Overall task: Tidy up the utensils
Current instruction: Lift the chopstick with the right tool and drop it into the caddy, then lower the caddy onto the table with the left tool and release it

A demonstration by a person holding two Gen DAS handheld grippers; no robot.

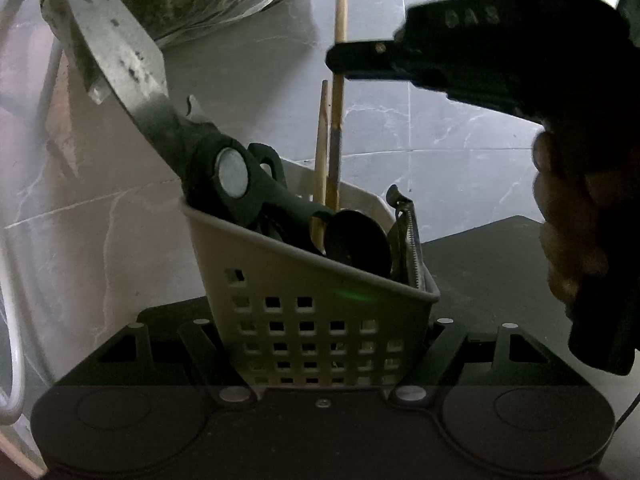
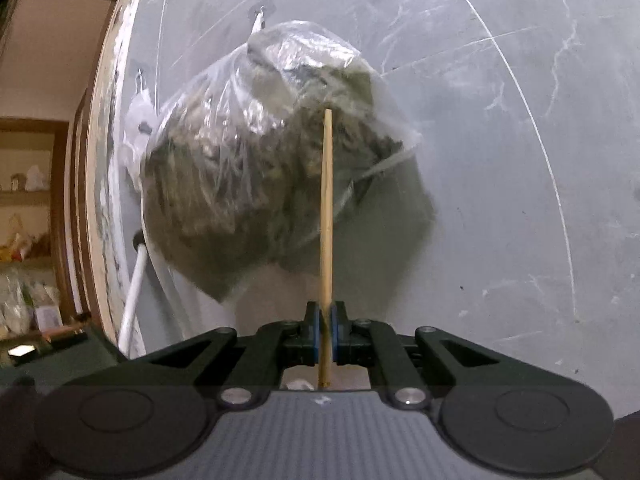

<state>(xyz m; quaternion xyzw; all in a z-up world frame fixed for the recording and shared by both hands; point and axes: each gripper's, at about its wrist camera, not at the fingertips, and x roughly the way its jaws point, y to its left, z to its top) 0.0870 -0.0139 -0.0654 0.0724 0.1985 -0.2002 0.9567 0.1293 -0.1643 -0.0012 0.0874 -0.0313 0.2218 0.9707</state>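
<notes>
Nearest you, your left tool (image 1: 320,344) has its two fingers spread wide, one on either side of the perforated basket (image 1: 320,320); whether they touch its walls cannot be told from the left wrist view. The pale basket sits between those fingers, tilted, its open rim facing up and away from you.

Inside the basket, at its left end, a pair of scissors (image 1: 224,172) rests handles-down, with the grey blades rising out over the rim toward the upper left. To the right of the scissors inside the basket lies a dark round piece (image 1: 356,240), and at the basket's right end stands a metal tool with a toothed edge (image 1: 412,248). Behind the round piece a short wooden stick (image 1: 321,152) stands up out of the basket.

Beside that stick, a long chopstick (image 1: 340,100) reaches down into the basket, and your right tool (image 1: 360,58) above the basket is clenched on it. In the right wrist view the right tool (image 2: 327,328) pinches the chopstick (image 2: 326,220) between its blue pads (image 2: 315,332), the stick running straight up. Your right hand (image 1: 568,216) shows to the right of the basket.

Beyond the basket, a clear plastic bag of dark greenish stuff (image 2: 260,168) hangs against the grey marbled wall (image 2: 500,160).
</notes>
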